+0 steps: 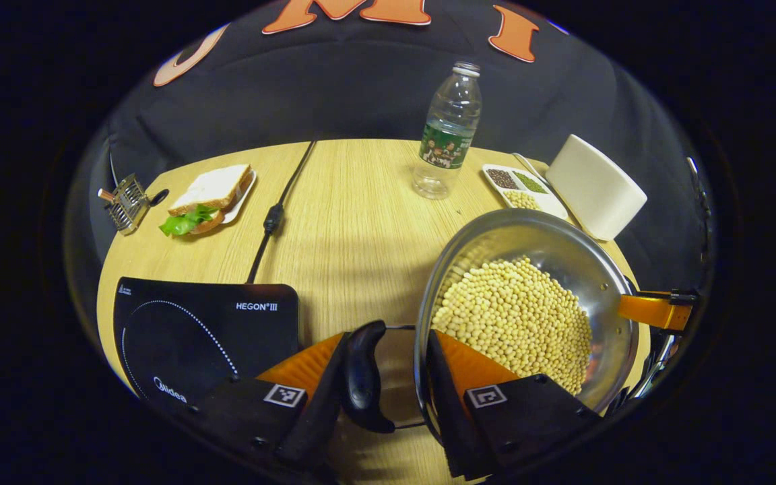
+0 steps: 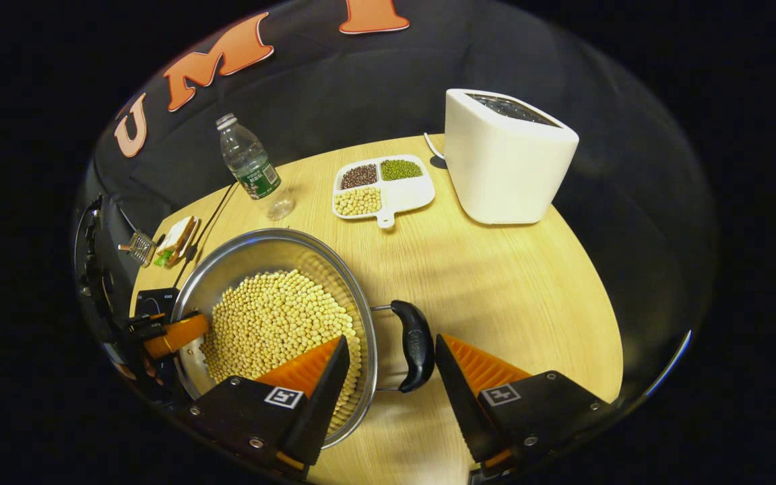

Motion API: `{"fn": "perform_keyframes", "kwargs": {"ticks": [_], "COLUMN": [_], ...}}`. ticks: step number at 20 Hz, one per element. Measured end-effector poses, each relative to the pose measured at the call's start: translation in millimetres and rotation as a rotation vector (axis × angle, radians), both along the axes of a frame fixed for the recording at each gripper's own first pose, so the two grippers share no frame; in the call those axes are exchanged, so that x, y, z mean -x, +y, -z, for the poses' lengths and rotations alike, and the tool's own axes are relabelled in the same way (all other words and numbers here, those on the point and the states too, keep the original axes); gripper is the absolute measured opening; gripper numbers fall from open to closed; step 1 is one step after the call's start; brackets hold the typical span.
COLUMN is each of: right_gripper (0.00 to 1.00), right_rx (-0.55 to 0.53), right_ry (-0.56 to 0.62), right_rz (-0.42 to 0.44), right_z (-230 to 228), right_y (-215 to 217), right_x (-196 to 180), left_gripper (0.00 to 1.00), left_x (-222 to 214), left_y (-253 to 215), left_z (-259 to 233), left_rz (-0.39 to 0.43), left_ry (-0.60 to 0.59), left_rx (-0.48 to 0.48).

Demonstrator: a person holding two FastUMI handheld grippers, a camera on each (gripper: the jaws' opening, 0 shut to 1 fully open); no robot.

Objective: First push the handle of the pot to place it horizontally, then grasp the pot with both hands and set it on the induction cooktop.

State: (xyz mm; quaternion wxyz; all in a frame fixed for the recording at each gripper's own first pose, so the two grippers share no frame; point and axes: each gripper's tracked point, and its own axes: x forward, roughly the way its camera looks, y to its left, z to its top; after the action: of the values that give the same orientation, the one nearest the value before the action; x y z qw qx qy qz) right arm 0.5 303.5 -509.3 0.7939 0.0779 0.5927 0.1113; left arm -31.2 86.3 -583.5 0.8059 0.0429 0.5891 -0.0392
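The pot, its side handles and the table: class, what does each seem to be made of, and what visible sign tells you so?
The pot looks like polished steel: its bare wall is silvery and mirrors the beans. Its handle seems to be glossy dark plastic on thin wire arms, judging by its smooth sheen. The table shows pale straight grain, so wood or a wood-look laminate; I cannot tell which.

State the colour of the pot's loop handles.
Black, on the round steel pot's loop handle; clearest in the right gripper view.

Both grippers' (image 1: 391, 377) (image 2: 388, 377) jaws stand apart, lowered forward.
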Motion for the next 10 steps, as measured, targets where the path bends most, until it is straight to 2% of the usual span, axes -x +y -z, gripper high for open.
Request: {"fn": "perform_keyframes", "kwargs": {"ticks": [2, 3, 4, 5, 6, 8, 10], "right_gripper": [0.76, 0.65, 0.67, 0.6, 0.65, 0.62, 0.53], "right_rx": [0.032, 0.041, 0.045, 0.042, 0.033, 0.019, 0.031], "right_ry": [0.003, 0.005, 0.008, 0.022, 0.026, 0.051, 0.098], "right_rz": [-0.008, -0.017, -0.025, -0.044, -0.052, -0.065, -0.104], "right_z": [7, 9, 11, 15, 12, 13, 14], "right_y": [-2, -3, -3, -2, -2, -1, -2], "right_x": [0, 0, 1, 2, 2, 3, 10], "left_gripper": [0.72, 0.73, 0.73, 0.73, 0.72, 0.7, 0.69], "left_x": [-3, -4, -4, -4, -5, -4, -5], "left_y": [1, 1, 1, 1, 1, 0, -2], "left_z": [1, 1, 1, 1, 1, -1, -4], "left_rz": [0.0, 0.002, 0.009, 0.012, 0.013, 0.023, 0.032], "left_ry": [-0.019, -0.032, -0.039, -0.043, -0.046, -0.047, -0.049], "left_rx": [-0.003, -0.006, -0.01, -0.014, -0.015, -0.026, -0.043]}}
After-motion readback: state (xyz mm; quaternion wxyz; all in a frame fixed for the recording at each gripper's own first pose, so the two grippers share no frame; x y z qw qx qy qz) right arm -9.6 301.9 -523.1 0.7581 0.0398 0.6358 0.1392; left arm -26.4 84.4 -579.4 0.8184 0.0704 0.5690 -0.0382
